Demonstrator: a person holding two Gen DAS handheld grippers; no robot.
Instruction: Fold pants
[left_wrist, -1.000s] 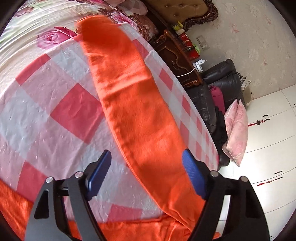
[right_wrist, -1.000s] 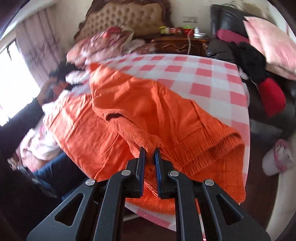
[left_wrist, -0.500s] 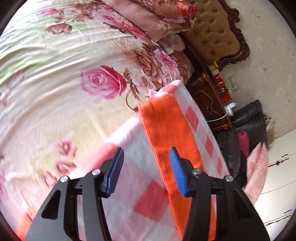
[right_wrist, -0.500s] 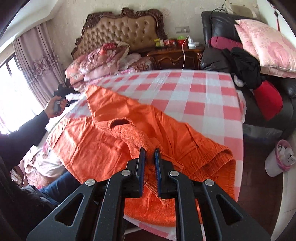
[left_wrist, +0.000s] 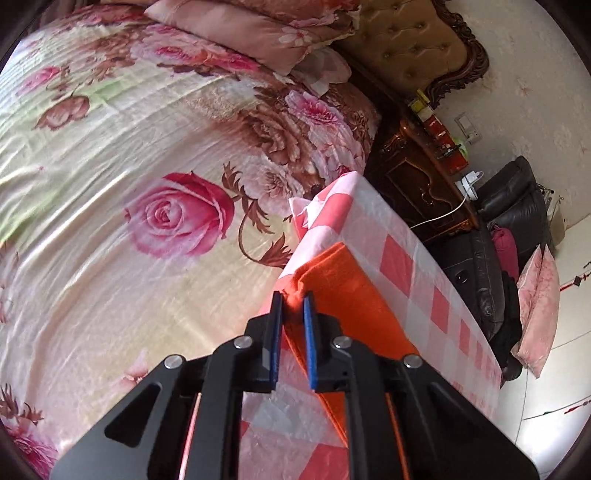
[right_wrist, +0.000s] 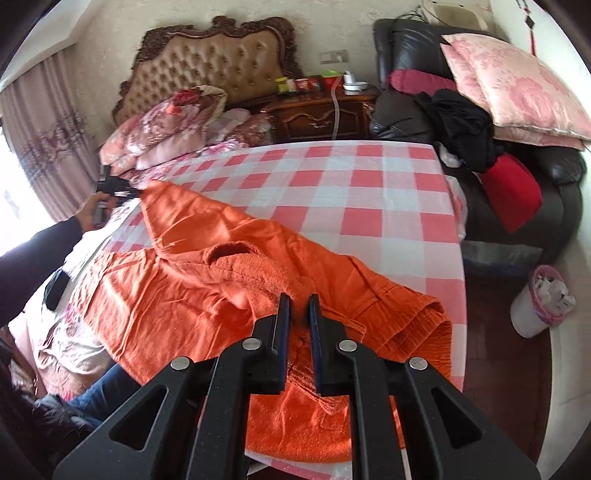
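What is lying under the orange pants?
The orange pants lie on a red-and-white checked cloth. What is beneath that cloth is covered, so it cannot be seen.

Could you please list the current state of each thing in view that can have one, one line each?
Orange pants: spread out and rumpled on the checked tablecloth, not yet folded.
Left tool: jaws closing on the end of a pant leg.
Right tool: shut on the bunched pants fabric.
Checked tablecloth: lying flat, its corner rucked up near the left tool.
Waste bin: upright, lined, holding rubbish.
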